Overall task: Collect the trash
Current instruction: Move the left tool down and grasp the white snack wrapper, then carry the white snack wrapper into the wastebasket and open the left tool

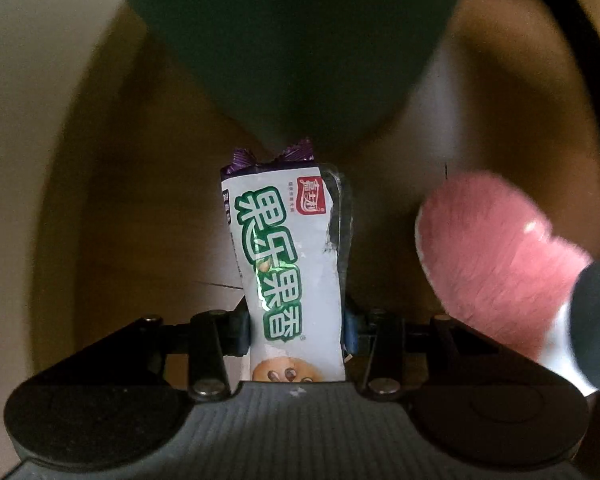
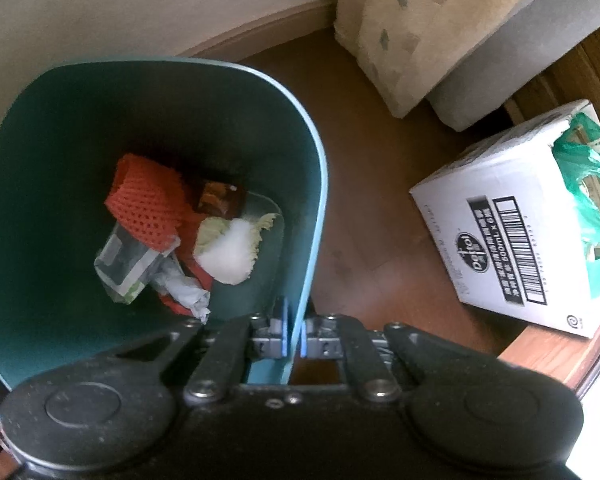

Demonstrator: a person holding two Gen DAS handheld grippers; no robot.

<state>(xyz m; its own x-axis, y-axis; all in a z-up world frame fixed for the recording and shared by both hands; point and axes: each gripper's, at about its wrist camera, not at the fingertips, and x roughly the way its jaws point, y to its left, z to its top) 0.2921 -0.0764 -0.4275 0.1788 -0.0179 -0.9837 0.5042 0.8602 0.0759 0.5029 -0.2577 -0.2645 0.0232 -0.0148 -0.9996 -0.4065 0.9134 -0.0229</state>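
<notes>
The wrapper (image 1: 290,264) is white with big green letters, a red badge near its top and a purple crinkled end. It stands upright in the middle of the left view, and the left gripper (image 1: 296,330) is clamped on its lower part, one blue pad pressing each side. At 12 o'clock from the wrapper, the dark green bin (image 1: 288,48) fills the top of that view, and the wrapper's purple end sits right at the bin's lowest point in the picture; I cannot tell if they touch. At 3 o'clock from the wrapper is a blurry pink slipper (image 1: 496,264), and brown floor (image 1: 132,220) lies around them. In the right view, the right gripper (image 2: 294,332) is closed tight on the bin's thin wall, with the light rim (image 2: 318,184) running up from between its blue pads. The bin (image 2: 52,200) opens toward the camera. Down inside it are an orange net (image 2: 146,208), a brown packet (image 2: 220,198) at 3 o'clock from the net, a white and pale green lump (image 2: 230,252) at 5 o'clock, and a clear packet (image 2: 124,264) at 6 o'clock. At 3 o'clock from the bin, well apart, a white box (image 2: 500,232) sits on the floor with a green bag (image 2: 592,200) poking out of it. At 1 o'clock is a beige cushion (image 2: 412,28).
</notes>
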